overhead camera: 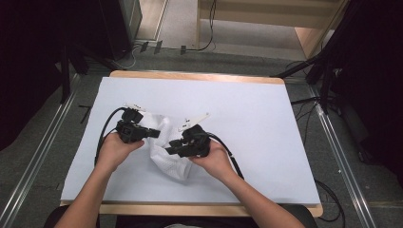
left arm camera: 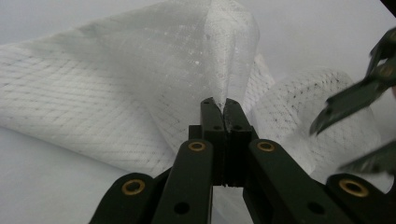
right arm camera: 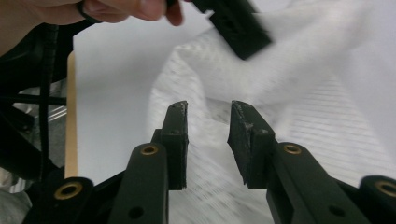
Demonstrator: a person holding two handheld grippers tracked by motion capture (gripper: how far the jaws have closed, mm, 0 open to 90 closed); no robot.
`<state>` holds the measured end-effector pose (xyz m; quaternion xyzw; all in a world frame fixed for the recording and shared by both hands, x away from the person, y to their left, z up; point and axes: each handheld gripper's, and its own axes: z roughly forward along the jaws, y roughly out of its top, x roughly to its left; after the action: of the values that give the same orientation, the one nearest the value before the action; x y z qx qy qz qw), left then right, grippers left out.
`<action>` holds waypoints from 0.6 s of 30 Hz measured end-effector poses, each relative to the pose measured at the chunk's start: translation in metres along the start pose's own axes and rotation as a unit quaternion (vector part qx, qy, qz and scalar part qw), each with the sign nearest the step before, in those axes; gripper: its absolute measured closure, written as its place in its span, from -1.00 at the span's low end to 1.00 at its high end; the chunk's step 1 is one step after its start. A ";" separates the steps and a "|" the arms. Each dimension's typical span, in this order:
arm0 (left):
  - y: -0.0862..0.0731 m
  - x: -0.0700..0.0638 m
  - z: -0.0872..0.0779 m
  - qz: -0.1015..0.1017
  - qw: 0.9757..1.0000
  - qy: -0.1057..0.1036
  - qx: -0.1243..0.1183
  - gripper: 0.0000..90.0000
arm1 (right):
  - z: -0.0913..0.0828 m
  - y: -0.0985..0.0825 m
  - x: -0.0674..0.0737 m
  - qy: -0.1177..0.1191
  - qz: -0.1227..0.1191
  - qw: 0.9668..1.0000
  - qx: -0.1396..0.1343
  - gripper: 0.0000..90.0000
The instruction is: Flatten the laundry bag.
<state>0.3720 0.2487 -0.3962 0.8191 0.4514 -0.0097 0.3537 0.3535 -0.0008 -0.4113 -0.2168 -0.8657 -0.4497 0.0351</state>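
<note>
At a white-covered table (overhead camera: 266,123), we pinch a fold of the white mesh cloth (overhead camera: 166,152) tight in the left gripper (left arm camera: 219,105), its jaws closed on the fabric, lifting it off the near middle of the sheet. Our right gripper (right arm camera: 208,123) stands part open, jaws apart over the cloth, gripping nothing. The thin mesh could slip free or snag on a jaw. Grey floor and cables surround the table.

table (overhead camera: 294,180) white-topped | floor (overhead camera: 266,52) grey | cables (overhead camera: 209,28) on floor
</note>
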 end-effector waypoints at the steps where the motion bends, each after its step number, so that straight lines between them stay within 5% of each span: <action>1: -0.001 0.000 -0.002 0.003 1.000 0.002 0.001 1.00 | -0.004 0.000 -0.003 -0.004 0.001 1.000 -0.003 0.56; 8: -0.006 -0.003 -0.005 0.004 1.000 0.006 -0.012 1.00 | -0.024 -0.003 -0.041 -0.066 0.032 0.997 -0.001 0.58; 18: -0.011 0.000 -0.008 0.003 1.000 0.003 -0.027 1.00 | -0.003 -0.019 -0.083 -0.100 0.073 0.991 0.045 0.47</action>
<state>0.3612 0.2578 -0.3964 0.8104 0.4504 0.0063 0.3745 0.4205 -0.0413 -0.4452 -0.3211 -0.8663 -0.3825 -0.0093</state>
